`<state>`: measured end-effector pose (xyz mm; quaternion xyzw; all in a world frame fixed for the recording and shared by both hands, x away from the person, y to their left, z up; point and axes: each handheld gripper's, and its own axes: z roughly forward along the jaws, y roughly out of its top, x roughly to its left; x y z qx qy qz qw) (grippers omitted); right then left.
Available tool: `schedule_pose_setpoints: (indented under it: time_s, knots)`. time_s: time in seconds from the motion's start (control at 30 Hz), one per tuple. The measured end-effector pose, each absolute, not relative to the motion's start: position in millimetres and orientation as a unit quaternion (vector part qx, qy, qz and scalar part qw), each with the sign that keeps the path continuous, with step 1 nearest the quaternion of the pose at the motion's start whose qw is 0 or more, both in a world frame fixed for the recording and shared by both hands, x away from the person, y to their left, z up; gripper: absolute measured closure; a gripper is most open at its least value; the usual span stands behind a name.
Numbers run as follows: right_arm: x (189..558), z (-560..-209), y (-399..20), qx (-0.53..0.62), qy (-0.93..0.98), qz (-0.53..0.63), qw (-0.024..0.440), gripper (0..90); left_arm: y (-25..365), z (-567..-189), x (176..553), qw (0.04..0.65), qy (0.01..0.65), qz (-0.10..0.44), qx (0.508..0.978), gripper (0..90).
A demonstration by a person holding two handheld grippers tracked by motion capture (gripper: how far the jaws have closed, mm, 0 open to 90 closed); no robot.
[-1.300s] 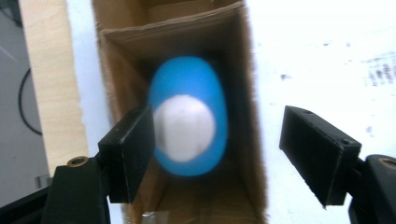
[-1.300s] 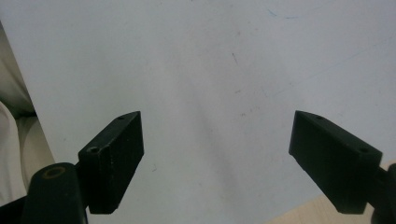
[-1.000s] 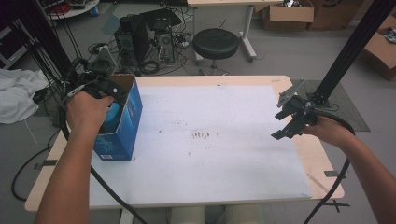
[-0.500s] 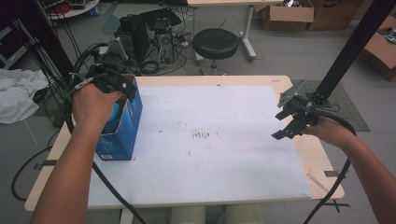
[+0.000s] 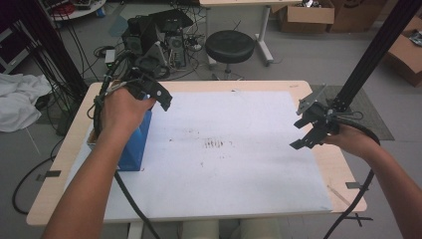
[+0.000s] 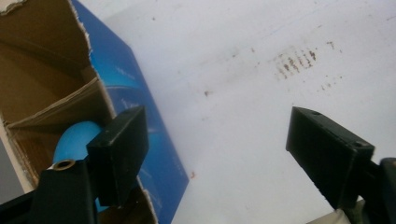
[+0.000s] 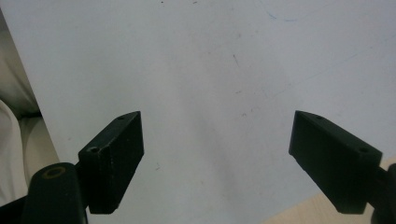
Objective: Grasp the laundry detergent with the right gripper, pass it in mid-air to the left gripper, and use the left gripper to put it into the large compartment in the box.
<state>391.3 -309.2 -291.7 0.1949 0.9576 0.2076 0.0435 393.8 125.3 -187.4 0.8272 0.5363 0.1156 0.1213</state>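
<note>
An open-topped blue box (image 5: pixel 133 144) stands at the left of the white sheet (image 5: pixel 239 169) that covers the table. In the left gripper view the blue box (image 6: pixel 140 107) shows brown card flaps and a round blue object (image 6: pixel 74 140) inside. My left gripper (image 5: pixel 159 97) hovers above the box's far right corner. Its jaws have just been opening, and the left gripper (image 6: pixel 219 140) is open with nothing between the pads. My right gripper (image 5: pixel 304 127) is held over the sheet's right edge. In its own view the right gripper (image 7: pixel 217 140) is open over bare sheet.
Dark smudges (image 5: pixel 216 144) mark the middle of the sheet. A black slanted pole (image 5: pixel 368 59) rises at the table's right. Beyond the far edge stand a black stool (image 5: pixel 230 46) and computer gear (image 5: pixel 159 35). A white cloth (image 5: pixel 17 102) lies on the floor at left.
My left hand has lifted from over the box's open top and moved right and farther away, with its jaws spread wider. The right gripper has not moved.
</note>
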Motion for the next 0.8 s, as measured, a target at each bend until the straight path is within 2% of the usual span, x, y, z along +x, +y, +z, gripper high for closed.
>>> schedule_pose_setpoints:
  time_s: [0.53,0.8]
  knots:
    - [390,-291,-310,0.198,0.957,0.209,0.045,17.7,99,-188,395,0.127,0.511,0.114,0.843,20.0]
    - [388,-289,-309,0.201,0.956,0.209,0.046,17.6,77,-181,398,0.134,0.476,0.114,0.862,20.2]
